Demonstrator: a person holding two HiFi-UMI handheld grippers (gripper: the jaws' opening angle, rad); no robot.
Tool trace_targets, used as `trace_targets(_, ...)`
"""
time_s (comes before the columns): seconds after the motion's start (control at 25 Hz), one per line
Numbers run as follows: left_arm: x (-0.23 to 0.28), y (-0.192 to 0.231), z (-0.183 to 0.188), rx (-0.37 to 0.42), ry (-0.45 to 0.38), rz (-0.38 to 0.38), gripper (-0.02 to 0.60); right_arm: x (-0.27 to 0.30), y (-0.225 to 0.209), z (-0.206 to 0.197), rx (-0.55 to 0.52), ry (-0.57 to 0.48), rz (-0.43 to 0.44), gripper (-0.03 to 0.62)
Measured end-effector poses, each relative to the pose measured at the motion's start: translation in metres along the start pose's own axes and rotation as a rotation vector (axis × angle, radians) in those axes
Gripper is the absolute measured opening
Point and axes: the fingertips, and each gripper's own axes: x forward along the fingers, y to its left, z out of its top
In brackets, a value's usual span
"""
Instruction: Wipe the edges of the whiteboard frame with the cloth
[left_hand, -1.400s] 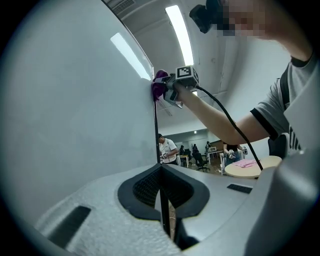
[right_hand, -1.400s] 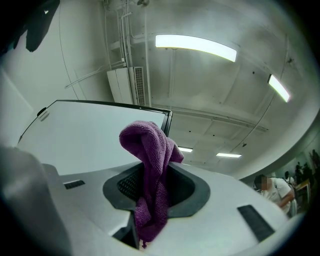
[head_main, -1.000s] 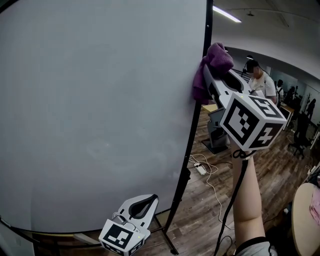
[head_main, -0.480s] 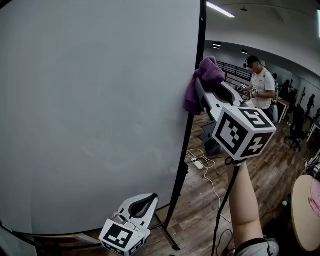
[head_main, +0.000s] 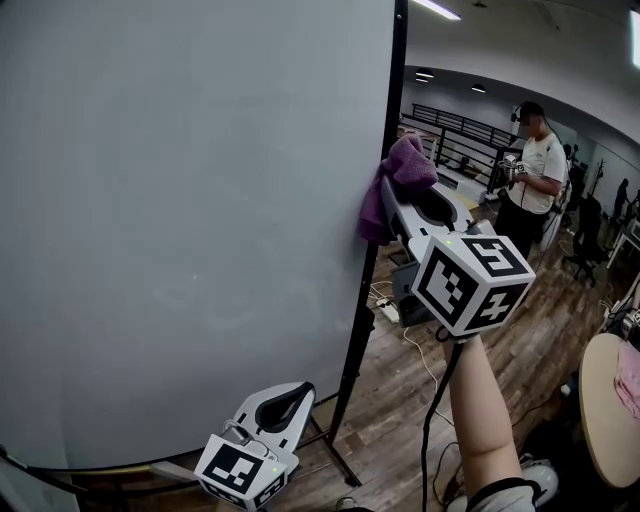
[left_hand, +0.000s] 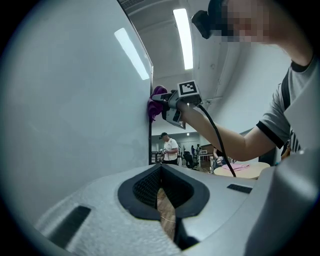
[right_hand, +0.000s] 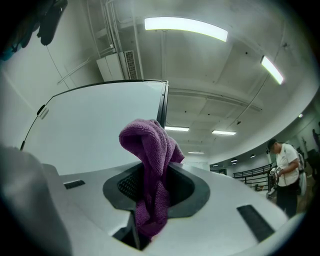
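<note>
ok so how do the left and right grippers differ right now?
Load: the right gripper is shut on the purple cloth; the left gripper is shut with nothing between its jaws.
Height: the right gripper is raised, holding the cloth against the whiteboard frame's right edge; the left gripper hangs low near the board's bottom right corner.
Shared: both are white, each with a marker cube.

A person (head_main: 535, 170) stands beyond a round table (head_main: 592, 405).

White tongs (head_main: 298, 392), black-and-white marker cubes (head_main: 470, 283) (black cable (head_main: 427, 445))
</note>
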Motion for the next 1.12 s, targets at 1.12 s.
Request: trace_targets(1.12,-0.027,-0.011,-0.026,-0.033,0.046,-0.04,0.018,-0.045,0.019,-0.116,0.069,0.178,-0.089,0.106)
